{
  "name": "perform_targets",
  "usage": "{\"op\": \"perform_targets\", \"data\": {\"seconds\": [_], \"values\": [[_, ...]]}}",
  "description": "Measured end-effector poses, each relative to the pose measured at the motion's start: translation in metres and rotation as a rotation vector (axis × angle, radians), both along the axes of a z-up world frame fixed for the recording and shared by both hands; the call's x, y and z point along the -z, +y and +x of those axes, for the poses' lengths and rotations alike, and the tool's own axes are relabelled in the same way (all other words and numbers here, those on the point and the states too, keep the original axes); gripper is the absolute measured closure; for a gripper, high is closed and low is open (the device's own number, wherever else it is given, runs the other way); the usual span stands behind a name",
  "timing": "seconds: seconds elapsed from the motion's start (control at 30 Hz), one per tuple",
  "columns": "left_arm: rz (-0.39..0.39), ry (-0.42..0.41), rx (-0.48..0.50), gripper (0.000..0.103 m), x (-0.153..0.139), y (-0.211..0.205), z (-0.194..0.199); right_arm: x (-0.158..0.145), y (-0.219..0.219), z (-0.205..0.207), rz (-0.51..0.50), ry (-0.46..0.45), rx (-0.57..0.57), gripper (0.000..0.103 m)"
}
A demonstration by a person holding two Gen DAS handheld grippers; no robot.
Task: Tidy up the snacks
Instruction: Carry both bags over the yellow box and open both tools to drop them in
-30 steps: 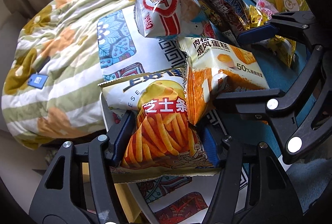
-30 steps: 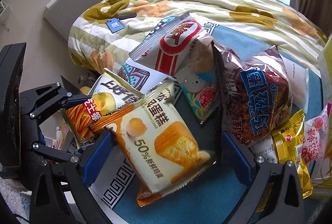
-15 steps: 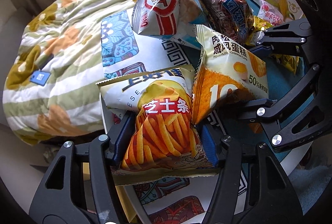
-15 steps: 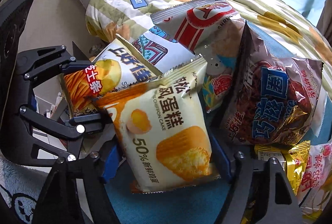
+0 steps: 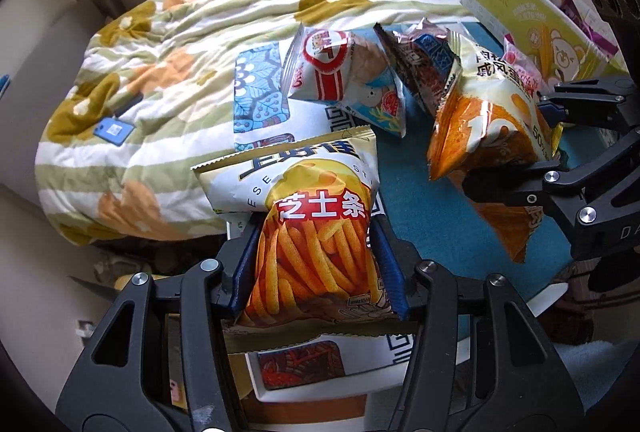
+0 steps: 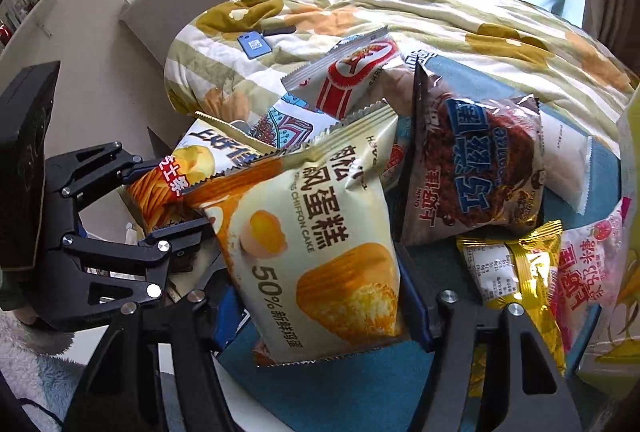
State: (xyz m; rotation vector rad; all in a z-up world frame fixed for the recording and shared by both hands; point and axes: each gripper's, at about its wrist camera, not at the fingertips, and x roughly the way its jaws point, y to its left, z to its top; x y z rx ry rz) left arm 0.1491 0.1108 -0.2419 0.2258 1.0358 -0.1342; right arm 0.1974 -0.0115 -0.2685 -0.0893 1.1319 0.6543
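Your left claw [image 5: 316, 256] clamps the cheese-stick bag [image 5: 316, 232]; your right claw [image 6: 320, 296], clamping the cake bag [image 6: 320, 252], has lifted it clear.

The cheese stick bag [image 5: 316, 228] is orange and white and stands up. The cake bag [image 6: 316, 252] is cream and orange and tilts up. The red-and-white bag [image 5: 326, 71] leans on the brown bag [image 6: 476, 167] behind.

The cake bag [image 6: 320, 256] reads "CHIFFON CAKE" and "50%"; at its 2 o'clock, the brown bag [image 6: 476, 167] reads "Oishi".
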Motion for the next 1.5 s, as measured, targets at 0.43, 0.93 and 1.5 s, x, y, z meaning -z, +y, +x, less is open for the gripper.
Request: {"op": "perform_targets", "data": {"seconds": [0.43,0.93,1.5], "values": [[-0.103,-0.188,-0.049,0.054,-0.105,-0.113,-0.011,-0.101,-0.121,-0.035,0.038,-0.099,0.126,0.041],[-0.214,-0.275,0.166,0.054,-0.168,-0.288,0.072,-0.177,-0.282,-0.033,0.039,-0.237,0.375,0.041],[-0.143,-0.117,0.288,0.001,-0.104,-0.398,0.234,-0.16,-0.376,0.055,0.041,-0.148,0.659,0.041]]}}
